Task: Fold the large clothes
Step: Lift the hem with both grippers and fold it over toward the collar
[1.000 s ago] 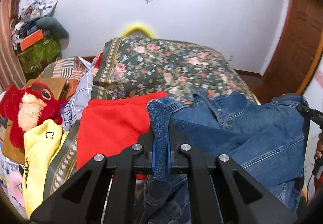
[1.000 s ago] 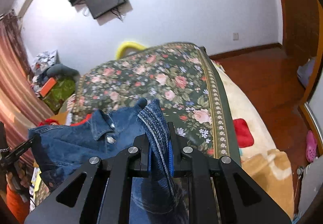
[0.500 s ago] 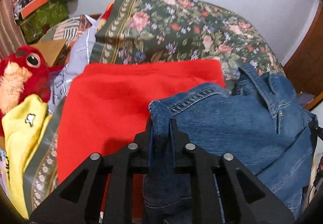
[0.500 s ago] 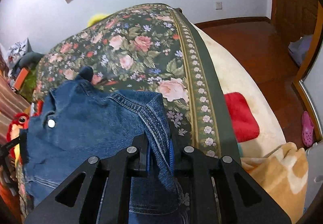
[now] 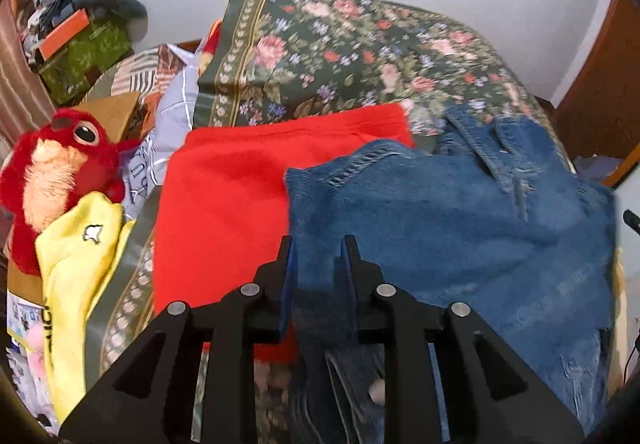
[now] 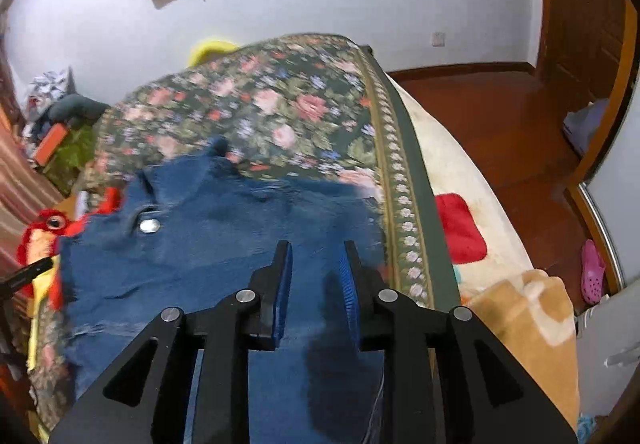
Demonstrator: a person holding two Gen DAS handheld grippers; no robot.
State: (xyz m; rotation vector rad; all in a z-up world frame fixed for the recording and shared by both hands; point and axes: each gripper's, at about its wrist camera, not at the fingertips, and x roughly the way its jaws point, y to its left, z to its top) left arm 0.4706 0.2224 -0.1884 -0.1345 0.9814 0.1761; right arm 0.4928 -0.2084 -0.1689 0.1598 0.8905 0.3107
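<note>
Both jaws opening. Left gripper is spread over the denim jacket, fabric between the jaws but no pinch; same for my right gripper. Jacket lies flat on the floral bedspread, its left edge over the red garment.

Floral-covered bed — denim jacket beside red cloth, both flat on top.
</note>
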